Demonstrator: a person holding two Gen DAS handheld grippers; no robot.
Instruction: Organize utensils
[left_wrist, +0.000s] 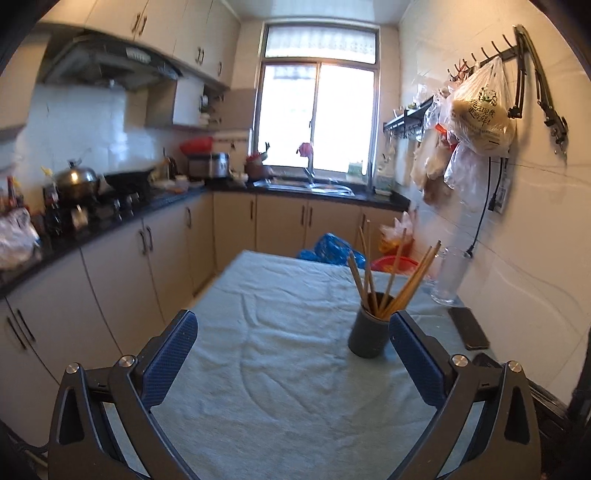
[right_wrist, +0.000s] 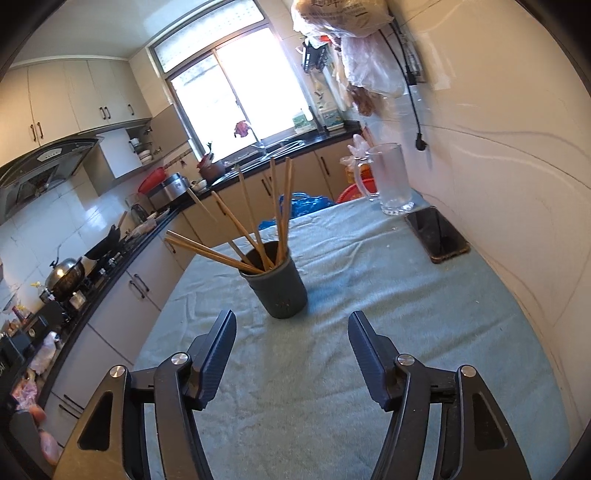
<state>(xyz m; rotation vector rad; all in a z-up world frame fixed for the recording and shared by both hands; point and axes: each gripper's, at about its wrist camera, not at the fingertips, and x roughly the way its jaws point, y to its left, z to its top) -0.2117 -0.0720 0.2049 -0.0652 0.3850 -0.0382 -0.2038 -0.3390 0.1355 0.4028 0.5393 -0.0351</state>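
Both grippers hang with fingers spread apart and nothing between them: the left gripper (left_wrist: 293, 330) and the right gripper (right_wrist: 291, 332) above the pale blue tablecloth (right_wrist: 351, 295). Just ahead stands a dark grey utensil cup (right_wrist: 279, 288) with wooden chopsticks (right_wrist: 258, 236) fanned out. Beyond it, by the wall, sit a glass mug (right_wrist: 391, 181) and a phone (right_wrist: 437, 234).

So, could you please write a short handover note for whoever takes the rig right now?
Left gripper: open, empty, above the cloth.
Right gripper: open, empty, just short of the grey holder.
Chopsticks all stand in the holder, fanned out loosely, mid-table on the blue cloth.
Glass mug and phone sit by the wall.
Done: no loose chopsticks visible on the cloth.
Left: possibly tidying or moving the holder; unclear.
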